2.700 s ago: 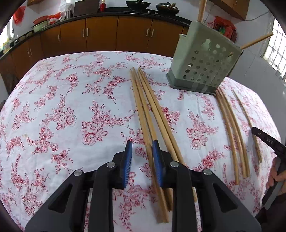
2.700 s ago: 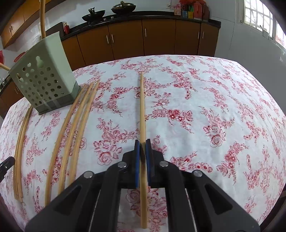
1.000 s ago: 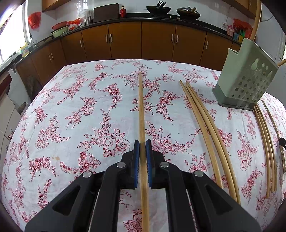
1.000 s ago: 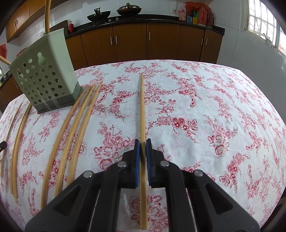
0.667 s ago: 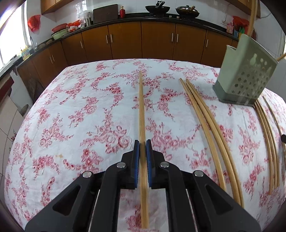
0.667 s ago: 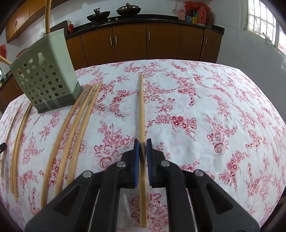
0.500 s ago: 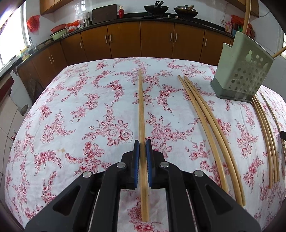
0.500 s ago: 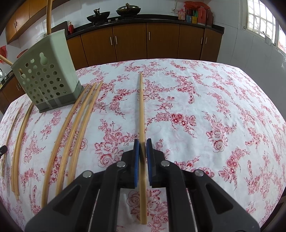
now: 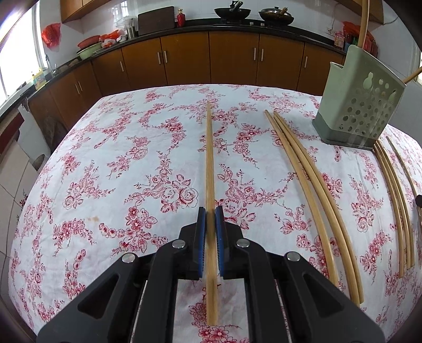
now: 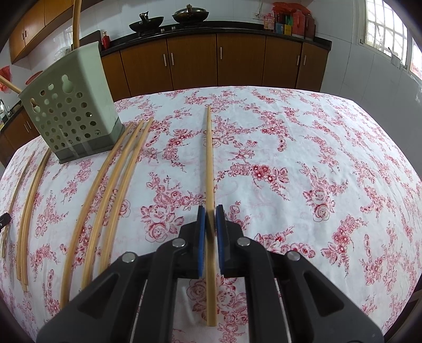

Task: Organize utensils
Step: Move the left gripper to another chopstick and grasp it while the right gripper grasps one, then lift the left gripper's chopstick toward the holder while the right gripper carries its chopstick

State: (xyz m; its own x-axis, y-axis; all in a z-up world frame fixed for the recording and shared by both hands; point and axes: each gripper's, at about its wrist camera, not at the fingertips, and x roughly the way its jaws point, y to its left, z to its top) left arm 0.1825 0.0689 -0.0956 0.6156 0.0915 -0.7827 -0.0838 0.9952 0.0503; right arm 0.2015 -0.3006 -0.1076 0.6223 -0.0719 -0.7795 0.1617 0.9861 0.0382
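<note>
Both chopsticks (image 9: 209,163) (image 10: 209,168) pale, straight; jaws clamped.

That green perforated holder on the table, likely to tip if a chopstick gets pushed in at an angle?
Possibly. The green holder looks tall over a modest base, thin perforated plastic, so probably light. The chopsticks already in it lean out past the rim, adding leverage. The darker base band may add some stability, but on the floral tablecloth it could slide or rock.

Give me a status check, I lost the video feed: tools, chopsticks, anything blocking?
Left tool shut on a chopstick. Right tool shut on another chopstick. Green holder stands ahead; path to it looks unblocked.
</note>
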